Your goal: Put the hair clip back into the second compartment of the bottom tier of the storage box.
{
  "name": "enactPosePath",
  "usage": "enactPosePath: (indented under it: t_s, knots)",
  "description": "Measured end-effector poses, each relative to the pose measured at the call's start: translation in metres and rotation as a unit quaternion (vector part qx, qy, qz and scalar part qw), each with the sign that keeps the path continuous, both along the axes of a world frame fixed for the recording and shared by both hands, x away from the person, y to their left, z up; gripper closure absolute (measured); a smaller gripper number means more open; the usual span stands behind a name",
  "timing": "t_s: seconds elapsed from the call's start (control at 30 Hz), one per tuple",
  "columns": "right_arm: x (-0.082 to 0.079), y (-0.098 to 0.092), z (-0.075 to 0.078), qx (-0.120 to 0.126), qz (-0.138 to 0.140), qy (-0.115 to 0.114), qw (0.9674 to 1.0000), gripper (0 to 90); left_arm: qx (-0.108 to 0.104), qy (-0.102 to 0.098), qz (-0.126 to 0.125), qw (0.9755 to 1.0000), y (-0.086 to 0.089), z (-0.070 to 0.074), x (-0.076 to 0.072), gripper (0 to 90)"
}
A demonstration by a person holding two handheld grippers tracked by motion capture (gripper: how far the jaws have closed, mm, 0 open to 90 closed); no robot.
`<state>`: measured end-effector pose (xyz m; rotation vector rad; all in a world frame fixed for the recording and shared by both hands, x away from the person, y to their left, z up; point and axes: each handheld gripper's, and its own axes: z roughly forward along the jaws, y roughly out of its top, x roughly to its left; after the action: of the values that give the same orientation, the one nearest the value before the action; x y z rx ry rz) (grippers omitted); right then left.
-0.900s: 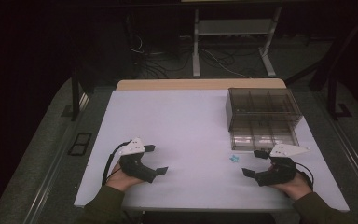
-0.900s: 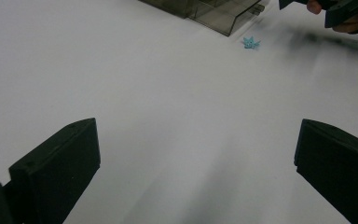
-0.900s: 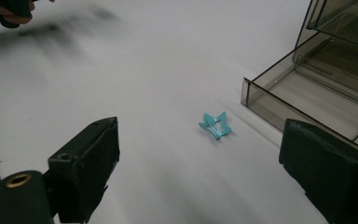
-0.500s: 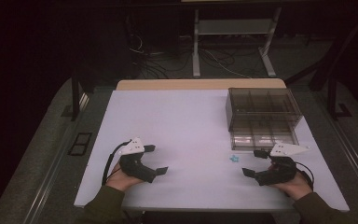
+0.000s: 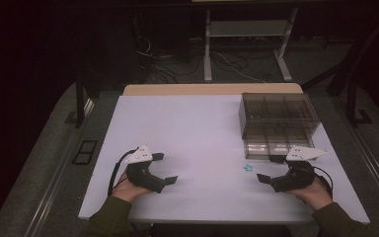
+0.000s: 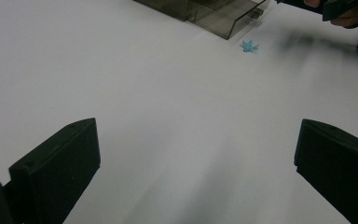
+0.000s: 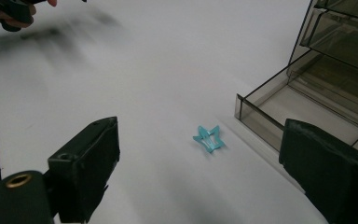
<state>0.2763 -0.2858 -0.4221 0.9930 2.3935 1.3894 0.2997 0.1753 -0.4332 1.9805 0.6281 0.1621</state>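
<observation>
A small blue star-shaped hair clip [image 5: 247,167] lies flat on the white table [image 5: 192,128], just in front of the pulled-out lower drawer [image 5: 271,148] of a smoky clear drawer box [image 5: 279,116]. My right gripper [image 5: 269,169] rests at the front right, open, a little right of the clip, with nothing between its jaws. In the right gripper view the clip [image 7: 208,138] lies ahead between the open jaws of the right gripper [image 7: 207,161], beside the drawer [image 7: 298,107]. My left gripper [image 5: 165,169] rests at the front left, open and holding nothing. The left gripper view has the clip [image 6: 249,45] far ahead.
The box's drawers are divided into compartments. The table's front edge runs just below both hands. Behind the table stand a metal frame [image 5: 246,44] and loose cables [image 5: 163,59] on a dark floor. My right gripper [image 6: 335,7] appears at the top right of the left gripper view.
</observation>
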Motion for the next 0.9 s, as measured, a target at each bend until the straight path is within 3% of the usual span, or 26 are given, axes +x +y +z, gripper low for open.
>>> enactPosePath:
  t_s: [0.2,0.9]
  knots:
    - [0.002,0.002,0.002,-0.003,0.015,-0.001,0.9999,13.3,-0.001,0.000,-0.001,1.0000,0.000,0.001,0.000,0.0]
    - [0.016,0.009,0.006,-0.004,0.028,0.003,0.9996,14.0,0.004,0.001,-0.003,1.0000,-0.003,0.000,-0.002,0.0]
